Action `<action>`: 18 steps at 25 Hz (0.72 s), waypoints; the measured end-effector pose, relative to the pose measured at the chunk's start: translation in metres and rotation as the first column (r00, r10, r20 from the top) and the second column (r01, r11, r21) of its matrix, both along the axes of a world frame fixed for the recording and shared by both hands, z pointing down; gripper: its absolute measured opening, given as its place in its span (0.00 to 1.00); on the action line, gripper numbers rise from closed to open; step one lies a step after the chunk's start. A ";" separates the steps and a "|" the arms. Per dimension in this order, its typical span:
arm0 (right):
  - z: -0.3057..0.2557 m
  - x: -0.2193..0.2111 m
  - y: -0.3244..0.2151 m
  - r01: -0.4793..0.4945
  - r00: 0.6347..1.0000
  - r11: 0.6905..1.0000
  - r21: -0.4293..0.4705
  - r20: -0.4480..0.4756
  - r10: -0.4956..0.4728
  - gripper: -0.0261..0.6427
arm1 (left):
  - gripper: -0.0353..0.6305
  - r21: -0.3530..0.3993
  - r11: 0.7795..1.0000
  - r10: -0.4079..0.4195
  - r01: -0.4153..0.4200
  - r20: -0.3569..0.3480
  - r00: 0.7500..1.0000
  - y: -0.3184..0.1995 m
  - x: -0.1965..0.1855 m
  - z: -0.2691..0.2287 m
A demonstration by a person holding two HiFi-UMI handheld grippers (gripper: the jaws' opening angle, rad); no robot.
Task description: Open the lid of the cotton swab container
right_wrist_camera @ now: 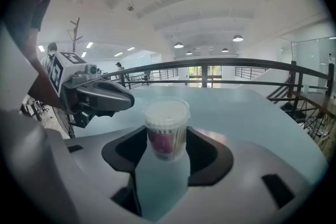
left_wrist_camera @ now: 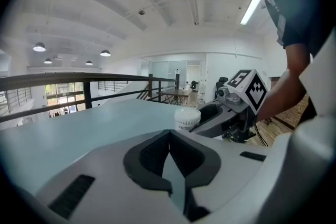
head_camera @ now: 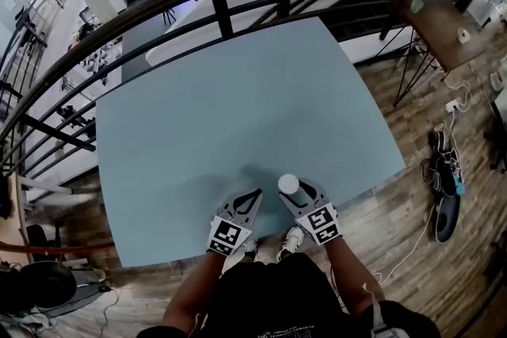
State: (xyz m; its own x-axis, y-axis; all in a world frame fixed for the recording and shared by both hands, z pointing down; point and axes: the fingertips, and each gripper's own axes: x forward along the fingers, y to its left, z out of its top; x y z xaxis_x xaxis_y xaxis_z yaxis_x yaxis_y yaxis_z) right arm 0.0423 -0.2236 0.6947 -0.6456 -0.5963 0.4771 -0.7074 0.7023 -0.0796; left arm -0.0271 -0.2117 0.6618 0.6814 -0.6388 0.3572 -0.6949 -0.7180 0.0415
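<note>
Your right gripper (right_wrist_camera: 167, 138) grasps the cotton swab container (right_wrist_camera: 167, 126) upright, lid (right_wrist_camera: 167, 110) on, over the blue table's (head_camera: 238, 107) near edge. The magenta label's print is too blurred to read. Your left gripper (left_wrist_camera: 169, 138), clenched and empty, sits just beside it.

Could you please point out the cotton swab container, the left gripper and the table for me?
cotton swab container (right_wrist_camera: 166, 134): right gripper view, on its clear side wall.
left gripper (head_camera: 257, 194): head view, at its closed fingertips.
table (head_camera: 238, 91): head view, on its bare blue top.
</note>
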 end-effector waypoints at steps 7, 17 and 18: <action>-0.023 0.002 -0.003 0.004 1.000 1.000 0.025 -0.010 -0.004 0.40 | 0.07 0.050 0.998 0.032 -0.032 0.001 0.999 -0.005 0.006 -0.028; -0.055 0.001 -0.002 -0.021 1.000 0.998 0.067 0.016 0.020 0.40 | 0.07 0.088 0.995 0.059 -0.054 -0.060 0.996 -0.012 0.021 -0.062; -0.059 0.001 -0.003 -0.027 0.999 0.997 0.075 0.022 0.025 0.40 | 0.07 0.098 0.994 0.061 -0.056 -0.057 0.996 -0.013 0.021 -0.065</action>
State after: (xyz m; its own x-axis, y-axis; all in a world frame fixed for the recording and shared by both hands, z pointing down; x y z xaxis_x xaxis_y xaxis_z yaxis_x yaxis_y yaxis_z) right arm 0.0429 -0.2268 0.6353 -0.6392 -0.6467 0.4162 -0.7241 0.6884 -0.0424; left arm -0.0059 -0.2247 0.5964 0.7370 -0.6267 0.2531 -0.6499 -0.7600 0.0106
